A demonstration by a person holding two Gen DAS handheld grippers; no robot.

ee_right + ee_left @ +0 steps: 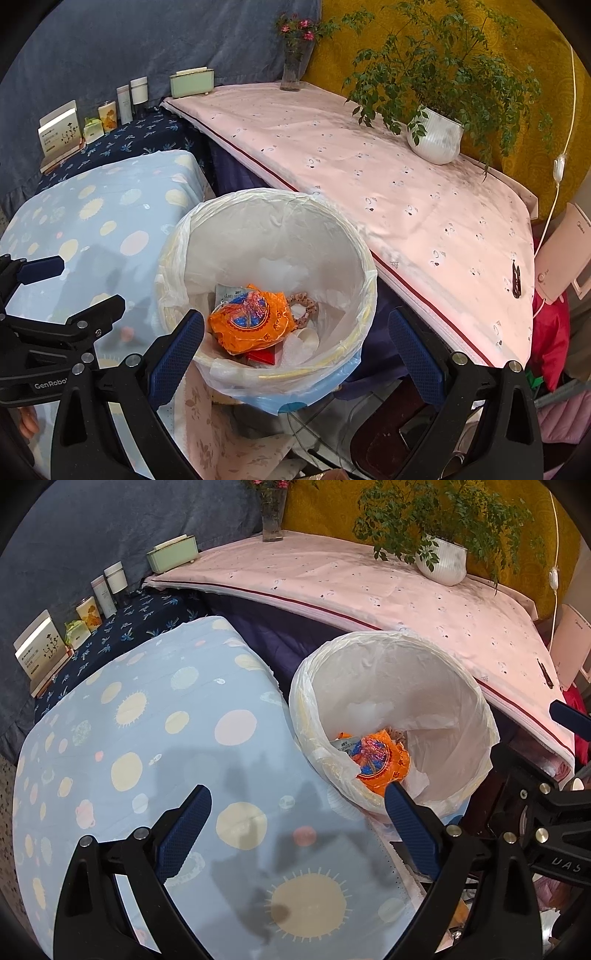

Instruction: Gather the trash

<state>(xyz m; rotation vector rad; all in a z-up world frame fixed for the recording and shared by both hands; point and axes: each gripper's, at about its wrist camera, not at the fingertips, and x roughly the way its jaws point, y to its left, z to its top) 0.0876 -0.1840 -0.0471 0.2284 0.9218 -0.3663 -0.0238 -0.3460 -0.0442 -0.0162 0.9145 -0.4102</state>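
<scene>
Right wrist view: my right gripper [295,339] hangs wide and empty over the near rim of the trash bin [364,280]. My left gripper [297,814], equally wide and empty, sits just left of the bin, above the spotted cloth [122,716]. Inside the bin lies the orange wrapper [251,319], crumpled flat, long axis left-right, printed face up. Judgement: drop step looks finished; next move calls for finding more trash, none visible nearby.
</scene>
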